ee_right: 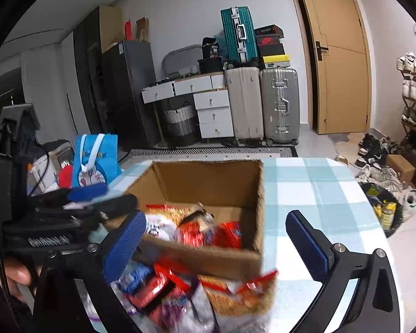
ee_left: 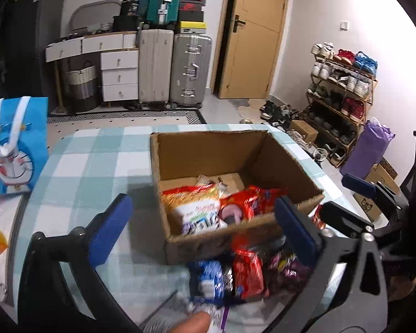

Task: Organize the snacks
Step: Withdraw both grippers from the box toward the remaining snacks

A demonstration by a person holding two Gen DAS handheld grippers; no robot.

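An open cardboard box (ee_left: pixel 208 152) stands on the checked tablecloth (ee_left: pixel 97 161) and holds several snack packets (ee_left: pixel 208 208). It also shows in the right wrist view (ee_right: pixel 208 177). More packets lie in a pile (ee_left: pixel 244 274) in front of the box, seen also in the right wrist view (ee_right: pixel 180 291). My left gripper (ee_left: pixel 205 227) is open and empty, above the box's near wall and the pile. My right gripper (ee_right: pixel 216 247) is open and empty, above the box's near wall. The right gripper's fingers (ee_left: pixel 357 186) show at the right of the left wrist view.
A blue cartoon gift bag (ee_left: pixel 16 144) stands at the table's left edge. Beyond the table are suitcases (ee_left: pixel 177 69), a white drawer desk (ee_left: pixel 119 69), a wooden door (ee_left: pixel 252 36) and a shoe rack (ee_left: pixel 341 94). A bin (ee_right: pixel 385 211) stands on the floor right of the table.
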